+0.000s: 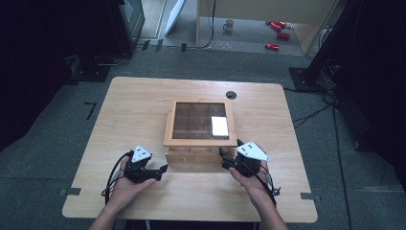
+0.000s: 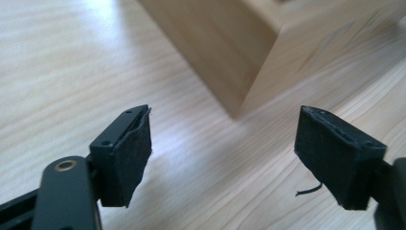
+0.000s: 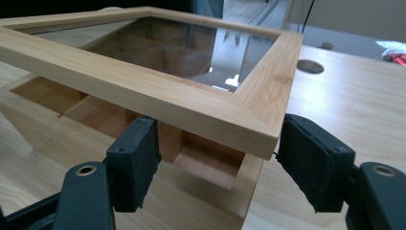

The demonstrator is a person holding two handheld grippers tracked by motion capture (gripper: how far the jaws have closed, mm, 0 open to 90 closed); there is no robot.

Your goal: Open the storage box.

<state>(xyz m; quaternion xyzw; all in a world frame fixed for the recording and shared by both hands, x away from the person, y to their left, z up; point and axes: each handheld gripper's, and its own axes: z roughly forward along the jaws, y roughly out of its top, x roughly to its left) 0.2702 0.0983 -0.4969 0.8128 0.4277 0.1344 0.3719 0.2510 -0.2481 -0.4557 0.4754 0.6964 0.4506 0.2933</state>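
Note:
A wooden box (image 1: 198,155) with a glass-paned lid (image 1: 200,142) stands at the middle of the table. The lid (image 3: 158,96) is lifted off the base at the front, and compartments (image 3: 206,165) show under it. My right gripper (image 1: 225,160) (image 3: 220,163) is at the lid's front right corner, with its pads (image 3: 311,163) closed across that corner. My left gripper (image 1: 162,170) (image 2: 222,153) stands open just above the table, nothing between its pads (image 2: 129,158). It points at the box's front left corner (image 2: 249,57), a little short of it.
The light wooden table (image 1: 139,110) has a round cable hole (image 1: 231,95) (image 3: 310,66) behind the box. On the floor beyond it lie red cans (image 1: 273,46) and a mug (image 1: 229,25). Dark equipment stands at both sides.

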